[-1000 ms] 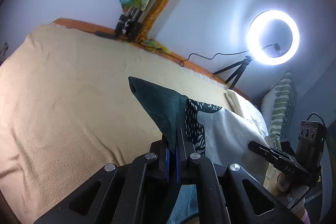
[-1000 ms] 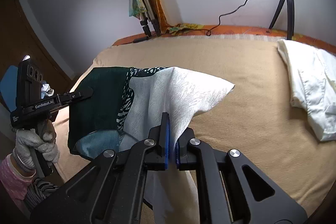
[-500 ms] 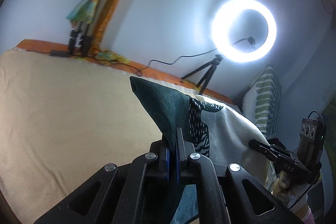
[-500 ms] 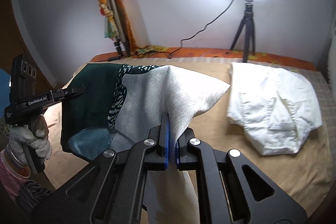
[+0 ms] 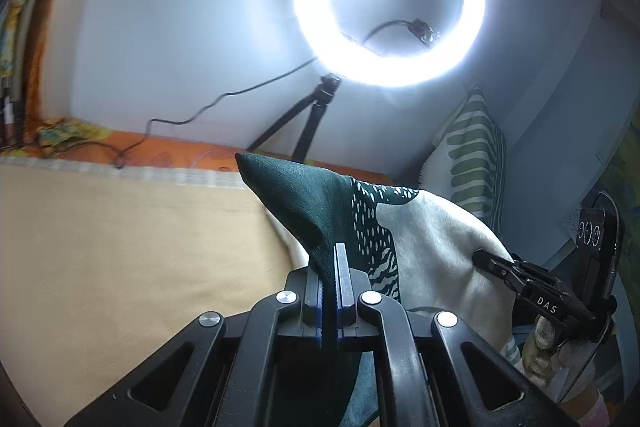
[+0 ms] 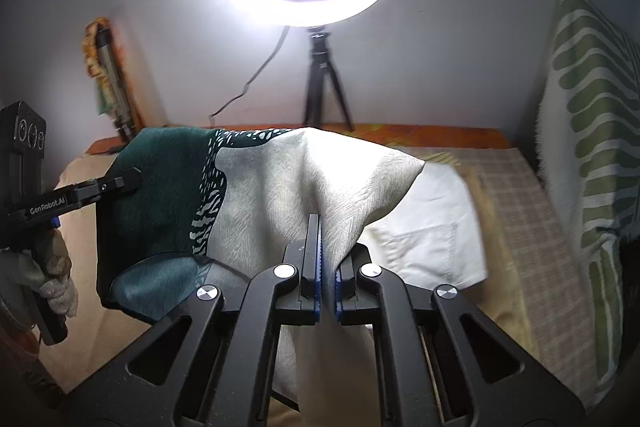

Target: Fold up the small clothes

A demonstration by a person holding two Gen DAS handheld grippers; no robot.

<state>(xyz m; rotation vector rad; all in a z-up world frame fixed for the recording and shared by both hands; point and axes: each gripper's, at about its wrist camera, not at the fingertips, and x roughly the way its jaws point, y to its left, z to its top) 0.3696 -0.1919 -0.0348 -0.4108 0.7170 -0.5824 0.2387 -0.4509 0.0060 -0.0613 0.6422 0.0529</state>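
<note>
A small garment, dark green on one side and pale grey on the other with a white-speckled band between, hangs stretched in the air between my two grippers above the bed. My left gripper is shut on its green corner; it also shows at the left of the right wrist view. My right gripper is shut on the grey edge; it also shows at the right of the left wrist view.
A beige blanket covers the bed. A folded white garment lies on it behind the held cloth. A lit ring light on a tripod stands at the wall. A green-striped pillow leans at the right. A folded tripod leans at the back left.
Both grippers have swung to the right with the garment held taut; the views now face the ring light and the pillow, and the white garment sits behind the held cloth.
</note>
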